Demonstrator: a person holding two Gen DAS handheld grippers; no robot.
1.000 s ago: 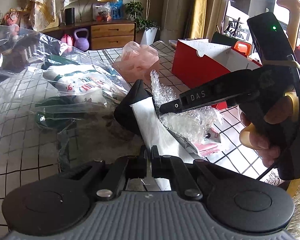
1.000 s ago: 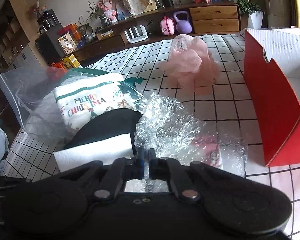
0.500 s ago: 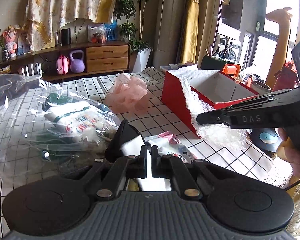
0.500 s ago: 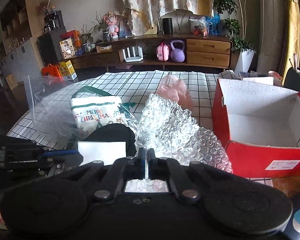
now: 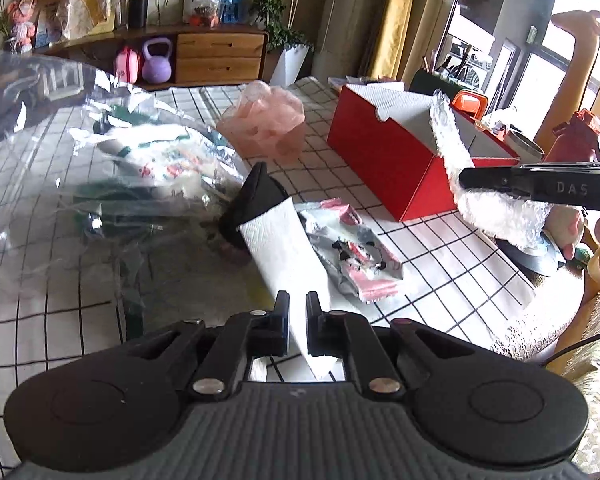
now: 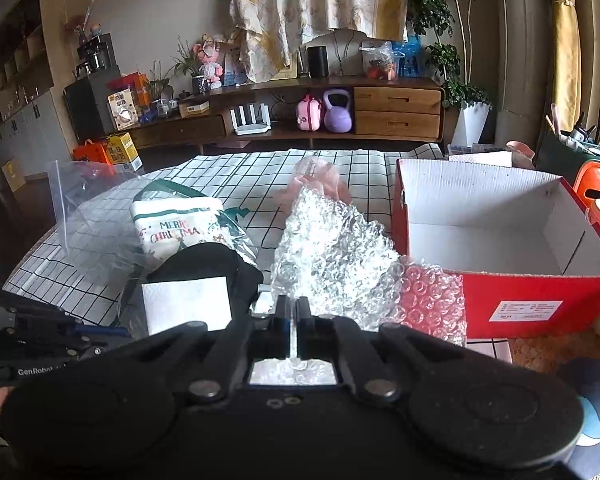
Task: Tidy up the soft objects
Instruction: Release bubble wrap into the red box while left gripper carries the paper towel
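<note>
My right gripper (image 6: 293,306) is shut on a sheet of bubble wrap (image 6: 332,248) and holds it in the air beside the open red box (image 6: 500,232). In the left wrist view the right gripper (image 5: 466,178) holds the bubble wrap (image 5: 496,208) by the red box's (image 5: 384,152) near corner. My left gripper (image 5: 297,308) is shut on a white paper towel (image 5: 288,236) that wraps a black soft object (image 5: 252,200). A pink and white pouch (image 5: 356,256) lies on the checked tablecloth (image 5: 440,256) to its right.
A clear plastic bag holding a "Merry Christmas" cloth (image 6: 172,232) lies at the left, also in the left wrist view (image 5: 100,184). A pink mesh bundle (image 5: 264,124) sits at the table's back. The table edge is near on the right, with cluttered items beyond.
My right gripper has lifted the bubble wrap off the table and carried it right and up to the red box, uncovering the pink and white pouch. My left gripper kept its hold on the paper towel.
</note>
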